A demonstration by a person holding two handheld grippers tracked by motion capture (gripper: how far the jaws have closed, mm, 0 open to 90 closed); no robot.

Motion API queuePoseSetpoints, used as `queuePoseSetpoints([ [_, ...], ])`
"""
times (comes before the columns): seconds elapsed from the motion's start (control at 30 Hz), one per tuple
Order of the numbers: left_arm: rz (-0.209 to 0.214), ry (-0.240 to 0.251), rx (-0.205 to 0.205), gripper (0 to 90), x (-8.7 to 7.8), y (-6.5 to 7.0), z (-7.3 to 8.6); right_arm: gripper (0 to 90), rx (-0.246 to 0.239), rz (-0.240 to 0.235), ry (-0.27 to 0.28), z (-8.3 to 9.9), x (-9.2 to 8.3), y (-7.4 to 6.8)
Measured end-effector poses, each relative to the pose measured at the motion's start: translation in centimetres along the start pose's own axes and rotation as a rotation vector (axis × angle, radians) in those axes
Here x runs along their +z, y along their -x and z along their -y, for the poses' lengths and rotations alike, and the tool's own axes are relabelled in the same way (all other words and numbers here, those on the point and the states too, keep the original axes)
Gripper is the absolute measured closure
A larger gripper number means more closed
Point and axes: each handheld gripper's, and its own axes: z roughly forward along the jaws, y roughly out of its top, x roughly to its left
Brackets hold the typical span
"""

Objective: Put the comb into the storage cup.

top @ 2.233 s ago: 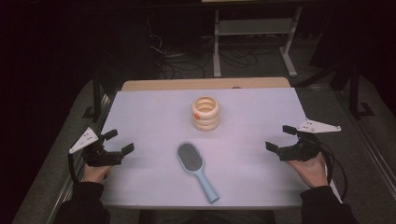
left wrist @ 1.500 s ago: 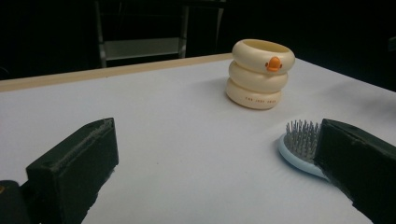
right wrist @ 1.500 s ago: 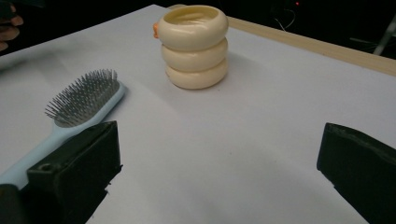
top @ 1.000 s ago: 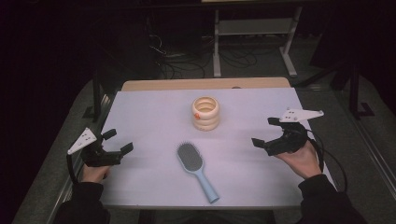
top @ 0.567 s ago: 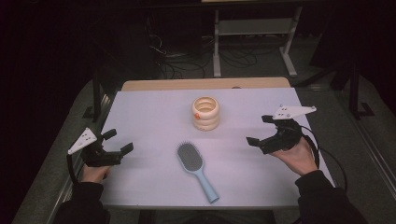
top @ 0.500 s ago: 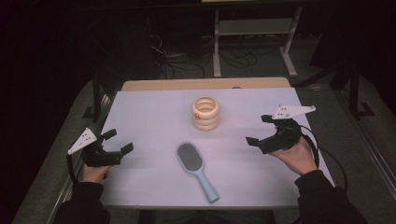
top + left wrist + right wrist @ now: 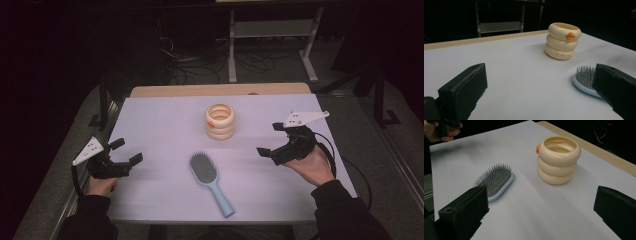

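Note:
A cream cup (image 7: pixel 220 121) shaped like three stacked rings, with a small orange beak, stands upright at the table's middle back. A light blue hairbrush (image 7: pixel 207 177) lies bristles up in front of it, handle toward the person. My left gripper (image 7: pixel 129 151) rests low at the table's left, open and empty, well apart from the brush. My right gripper (image 7: pixel 268 138) hovers open and empty at the right, level with the cup's front. The left gripper view has the cup (image 7: pixel 562 41) ahead and the brush head (image 7: pixel 585 80) by the right jaw. In the right gripper view, the cup (image 7: pixel 557 160) and brush (image 7: pixel 496 182) lie ahead.
A white sheet (image 7: pixel 160 130) covers the table, and a wooden edge (image 7: pixel 220 90) shows at the far side. Beyond it stand a metal shelf frame (image 7: pixel 270 30) and floor cables (image 7: pixel 195 65). The other hand (image 7: pixel 444 130) holds its gripper far off.
My right gripper has moved left and a little forward, from the table's right edge toward the cup. The left gripper, the cup and the brush have stayed put.

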Motion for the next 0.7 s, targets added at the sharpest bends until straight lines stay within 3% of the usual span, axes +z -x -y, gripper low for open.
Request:
queuePoseSetpoints([
  [0.7, 0.003, -0.002, 0.005, 0.0, 0.0, 0.0, 0.0, 0.0, -0.06, -0.072, -0.052, -2.8, 2.2, -1.6],
])
